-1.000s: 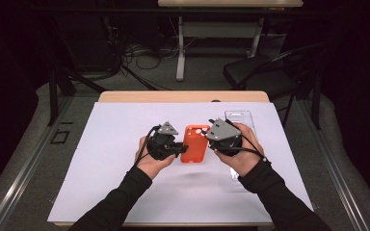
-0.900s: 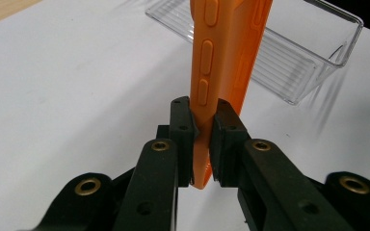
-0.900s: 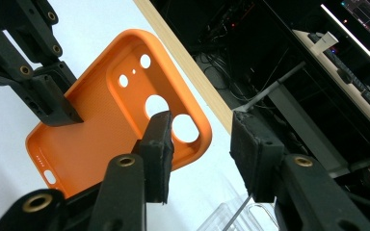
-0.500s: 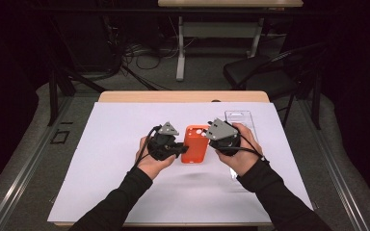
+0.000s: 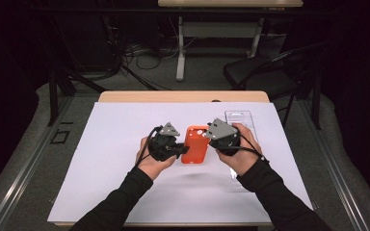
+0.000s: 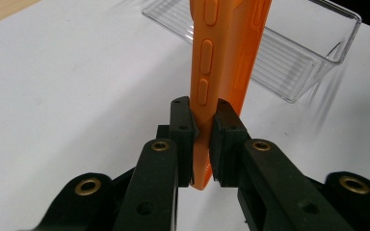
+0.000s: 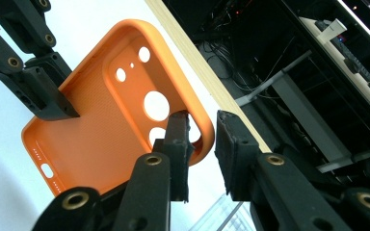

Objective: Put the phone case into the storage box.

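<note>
My left claw (image 6: 203,129) is pinching the side edge of the orange phone case (image 5: 196,145), pads pressed on either side of the rim just below its button bumps. My right claw (image 7: 202,131) has just been closing: one jaw sits inside the case by the camera cut-outs, the other outside the rim, and a gap remains on the outer side, so I judge it not yet clamped. The case hangs between both claws above the white tabletop (image 5: 101,144), with the clear plastic tray (image 5: 241,118) just beyond it on the right. The risk I see: the soft rim buckles or slips out if I pull before the right claw bites, dropping the case.
</note>
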`<action>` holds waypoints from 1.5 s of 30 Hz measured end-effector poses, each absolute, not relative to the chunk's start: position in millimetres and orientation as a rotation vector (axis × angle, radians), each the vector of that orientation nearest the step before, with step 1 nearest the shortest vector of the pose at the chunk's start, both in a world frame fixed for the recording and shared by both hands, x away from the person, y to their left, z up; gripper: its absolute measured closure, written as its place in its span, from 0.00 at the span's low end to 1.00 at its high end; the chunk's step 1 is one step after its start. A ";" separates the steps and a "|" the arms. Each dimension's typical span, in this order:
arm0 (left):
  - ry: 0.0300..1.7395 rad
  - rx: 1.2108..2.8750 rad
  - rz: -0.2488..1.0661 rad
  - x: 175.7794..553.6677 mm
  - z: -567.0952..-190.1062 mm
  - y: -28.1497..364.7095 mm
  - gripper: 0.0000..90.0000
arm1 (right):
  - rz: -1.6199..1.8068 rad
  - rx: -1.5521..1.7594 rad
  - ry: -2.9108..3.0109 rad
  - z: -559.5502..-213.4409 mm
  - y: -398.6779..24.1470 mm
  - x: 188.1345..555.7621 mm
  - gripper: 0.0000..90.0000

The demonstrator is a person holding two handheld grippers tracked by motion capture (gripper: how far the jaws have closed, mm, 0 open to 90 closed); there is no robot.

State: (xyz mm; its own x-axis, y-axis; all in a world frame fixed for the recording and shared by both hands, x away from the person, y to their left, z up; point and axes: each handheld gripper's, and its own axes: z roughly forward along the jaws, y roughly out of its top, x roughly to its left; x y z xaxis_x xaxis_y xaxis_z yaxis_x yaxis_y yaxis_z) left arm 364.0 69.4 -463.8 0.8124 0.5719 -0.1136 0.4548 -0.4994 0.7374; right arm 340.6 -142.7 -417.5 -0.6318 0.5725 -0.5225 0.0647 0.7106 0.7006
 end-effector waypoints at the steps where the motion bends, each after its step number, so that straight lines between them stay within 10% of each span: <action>1: 0.751 2.181 0.183 364.0 -463.8 69.3 0.91 | 0.840 0.481 2.143 -417.5 -142.7 340.6 0.86; 45: 0.750 2.174 0.173 365.0 -466.5 68.8 0.90 | 0.870 0.512 2.168 -415.8 -146.4 343.0 0.91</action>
State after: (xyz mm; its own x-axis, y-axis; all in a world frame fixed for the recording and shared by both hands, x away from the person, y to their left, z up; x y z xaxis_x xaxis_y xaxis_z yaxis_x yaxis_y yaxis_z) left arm 365.0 68.8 -466.5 0.8139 0.5679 -0.1228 0.4565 -0.4942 0.7398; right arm 343.0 -146.4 -415.8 -0.6521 0.5841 -0.4833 0.0882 0.6916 0.7168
